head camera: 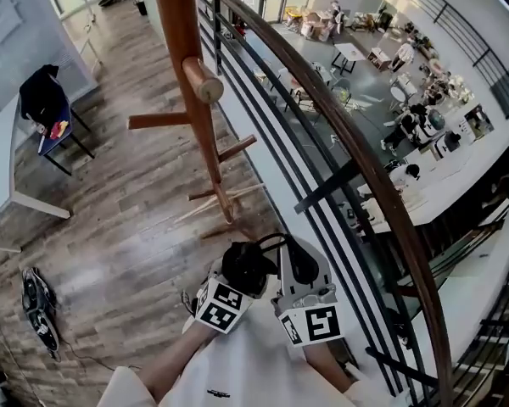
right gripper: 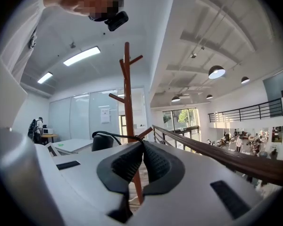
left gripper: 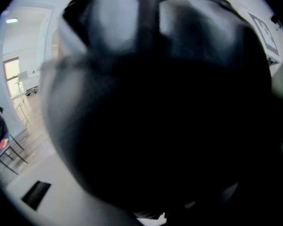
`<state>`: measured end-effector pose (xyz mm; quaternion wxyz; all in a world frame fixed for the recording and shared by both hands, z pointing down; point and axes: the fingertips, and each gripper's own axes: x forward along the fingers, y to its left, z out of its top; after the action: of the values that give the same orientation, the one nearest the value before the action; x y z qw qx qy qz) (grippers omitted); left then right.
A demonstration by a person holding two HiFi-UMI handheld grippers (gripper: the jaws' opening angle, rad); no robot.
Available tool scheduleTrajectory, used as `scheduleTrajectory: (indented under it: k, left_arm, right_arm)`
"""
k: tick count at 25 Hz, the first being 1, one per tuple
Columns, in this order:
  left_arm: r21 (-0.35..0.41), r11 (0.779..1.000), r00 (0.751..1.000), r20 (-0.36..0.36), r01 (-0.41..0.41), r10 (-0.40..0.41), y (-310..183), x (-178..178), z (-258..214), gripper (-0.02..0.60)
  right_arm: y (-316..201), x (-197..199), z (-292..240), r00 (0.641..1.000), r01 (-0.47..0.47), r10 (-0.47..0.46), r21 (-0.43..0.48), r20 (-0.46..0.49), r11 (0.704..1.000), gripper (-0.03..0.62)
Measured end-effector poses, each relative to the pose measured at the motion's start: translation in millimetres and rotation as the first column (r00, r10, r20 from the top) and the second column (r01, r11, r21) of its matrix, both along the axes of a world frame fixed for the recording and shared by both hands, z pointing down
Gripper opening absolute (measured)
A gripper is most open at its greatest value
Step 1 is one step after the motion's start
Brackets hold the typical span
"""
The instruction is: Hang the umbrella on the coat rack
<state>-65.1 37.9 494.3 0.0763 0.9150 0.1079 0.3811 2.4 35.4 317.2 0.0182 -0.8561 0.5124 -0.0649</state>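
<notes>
left gripper (head camera: 234, 280): jaws wide, clamped round folded black umbrella (head camera: 248, 267), near, bottom centre | right gripper (right gripper: 142, 145): jaws pinched together on its strap loop (right gripper: 114, 135) | wooden coat rack (head camera: 180, 15): farther ahead, apart from umbrella

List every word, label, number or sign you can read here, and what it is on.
None can be read.
Sheet on the glass wall: print too small.
Mark on the white shirt: too small.
Panel on the grey wall: blurred.
</notes>
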Motion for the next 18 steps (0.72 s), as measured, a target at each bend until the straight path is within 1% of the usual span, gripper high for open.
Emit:
scheduleTrajectory:
  k: [3, 6, 8, 10, 13, 18]
  left_arm:
    - [0.004, 0.998, 0.998, 0.004, 0.063, -0.063, -1, 17, -3, 0.284]
    - [0.01, 0.991, 0.991, 0.004, 0.135, -0.135, 9, 32, -6, 0.284]
    - [0.006, 0.983, 0.983, 0.001, 0.182, -0.182, 6, 45, -4, 0.284]
    - [0.007, 0.974, 0.974, -0.004, 0.226, -0.226, -10, 59, 1, 0.284]
    - [0.013, 0.958, 0.958, -0.006, 0.286, -0.286, -21, 76, 5, 0.284]
    - [0.011, 0.934, 0.934, -0.01, 0.357, -0.357, 18, 105, -9, 0.284]
  right_arm:
    - [-7, 19, -3, 0.998, 0.068, -0.068, 0.003, 0.002, 0.998, 0.037]
    - [-2, 33, -5, 0.988, 0.156, -0.156, 0.006, 0.003, 0.988, 0.037]
    - [-8, 44, -1, 0.977, 0.214, -0.214, 0.002, -0.001, 0.977, 0.037]
    - [-27, 57, 5, 0.964, 0.266, -0.266, -0.002, -0.008, 0.964, 0.037]
    - [-42, 74, 9, 0.945, 0.328, -0.328, 0.007, -0.015, 0.945, 0.037]
    - [-8, 103, -12, 0.917, 0.398, -0.397, 0.036, -0.025, 0.917, 0.037]
